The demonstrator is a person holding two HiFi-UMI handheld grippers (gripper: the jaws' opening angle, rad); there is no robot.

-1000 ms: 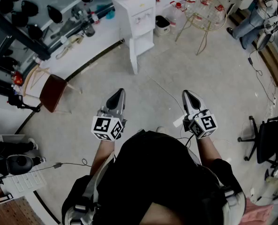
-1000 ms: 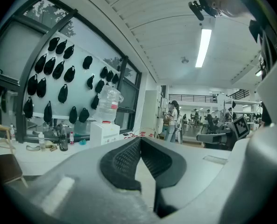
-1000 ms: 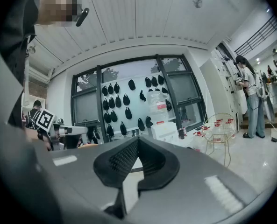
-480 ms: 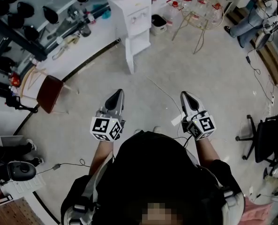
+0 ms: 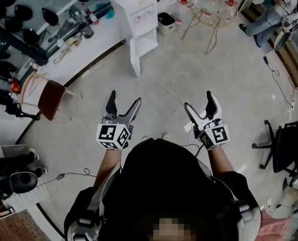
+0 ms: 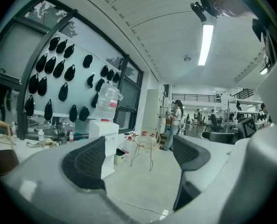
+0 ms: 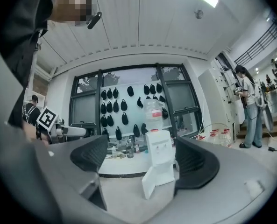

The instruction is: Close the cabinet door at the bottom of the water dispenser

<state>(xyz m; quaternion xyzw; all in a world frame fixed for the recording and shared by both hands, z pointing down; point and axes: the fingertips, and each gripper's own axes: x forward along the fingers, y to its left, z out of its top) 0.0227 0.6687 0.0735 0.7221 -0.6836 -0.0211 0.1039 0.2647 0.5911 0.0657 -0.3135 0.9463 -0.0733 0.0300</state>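
The white water dispenser (image 5: 137,11) stands far ahead by the curved counter, a bottle on top. Its bottom cabinet door (image 5: 134,59) hangs open, swung out to the left. In the right gripper view the dispenser (image 7: 159,154) and its door (image 7: 149,185) show between the jaws, well beyond them. In the left gripper view the dispenser (image 6: 108,146) is partly hidden behind the left jaw. My left gripper (image 5: 124,100) and right gripper (image 5: 199,102) are held side by side over the floor. Both have just been opening, and both are open with nothing between the jaws.
A wire-frame round table (image 5: 212,5) stands right of the dispenser, with a white bin (image 5: 165,22) between them. A brown chair (image 5: 51,99) is at the left. An office chair (image 5: 288,148) is at the right. A cable (image 5: 170,95) crosses the floor. A person (image 5: 272,15) stands far right.
Both grippers' jaws were shut in the earlier frames and now stand wide apart. The dispenser has drifted slightly left and up in the head view.
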